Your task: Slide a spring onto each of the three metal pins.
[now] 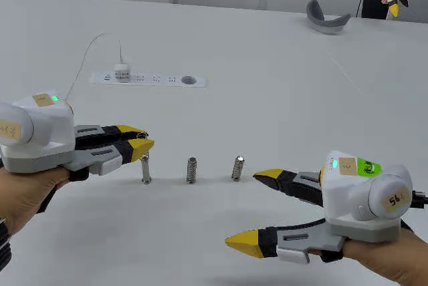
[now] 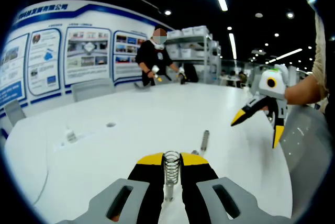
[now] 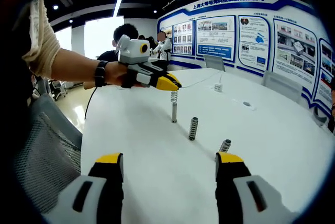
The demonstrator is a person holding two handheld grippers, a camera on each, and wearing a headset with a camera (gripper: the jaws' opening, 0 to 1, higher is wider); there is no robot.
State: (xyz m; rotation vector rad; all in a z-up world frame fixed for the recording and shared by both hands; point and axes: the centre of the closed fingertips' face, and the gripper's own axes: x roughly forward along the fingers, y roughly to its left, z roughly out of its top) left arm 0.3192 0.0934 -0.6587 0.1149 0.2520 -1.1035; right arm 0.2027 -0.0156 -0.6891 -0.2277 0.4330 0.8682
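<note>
Three metal pins stand in a row on the white table (image 1: 267, 85). On the middle pin (image 1: 192, 170) and the right pin (image 1: 237, 168) a spring sits all the way down. My left gripper (image 1: 144, 144) is shut on a third spring (image 2: 171, 167), held at the top of the left pin (image 1: 145, 171); in the right gripper view that spring (image 3: 173, 97) sits over the tip of the pin (image 3: 174, 114). My right gripper (image 1: 257, 209) is wide open with nothing in it, just right of the row and nearer to me, its jaws (image 3: 170, 161) pointing along the pins.
A white power strip (image 1: 147, 79) with a plugged charger and a cable lies beyond the pins. A grey curved piece (image 1: 326, 19) rests at the far right. A person (image 2: 157, 56) stands at the far end of the table. A mesh chair (image 3: 42, 156) is beside it.
</note>
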